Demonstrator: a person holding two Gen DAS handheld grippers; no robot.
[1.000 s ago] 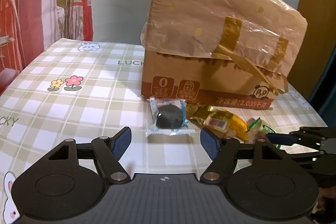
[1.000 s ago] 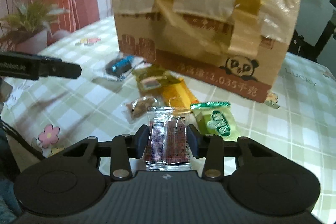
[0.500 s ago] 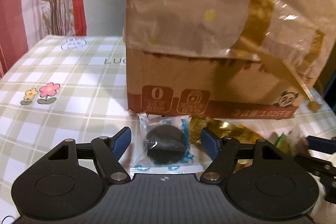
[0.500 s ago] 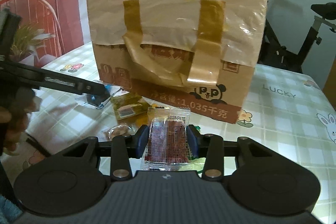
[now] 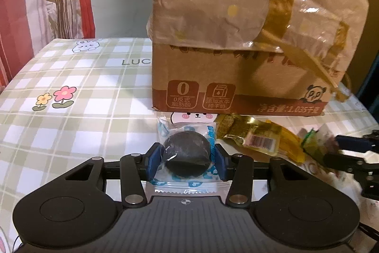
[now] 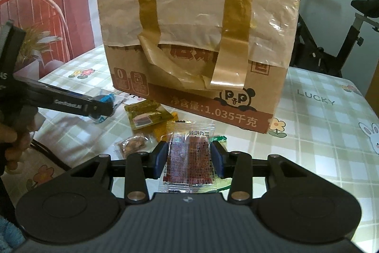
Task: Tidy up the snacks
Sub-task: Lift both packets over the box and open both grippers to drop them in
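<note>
In front of the cardboard box (image 6: 196, 77), you have both grippers loaded, probably so each snack can go into it. Your left gripper (image 5: 187, 159) pinches the dark round cake (image 5: 187, 155) by its crinkly clear wrapper, low over the checked tablecloth (image 5: 71, 115). Your right gripper (image 6: 188, 159) clamps the flat red packet (image 6: 189, 155) upright, clear of the loose gold sachet (image 6: 146, 115) and nut packet (image 6: 131, 145). A glossy, wrinkled bag (image 6: 201, 1) drapes the box.

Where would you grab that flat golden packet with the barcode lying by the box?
Judging by its pose, take the golden packet across its narrow width, coming from above. It lies flat on the tablecloth, with the cardboard box close behind, so a sideways approach looks blocked.
</note>
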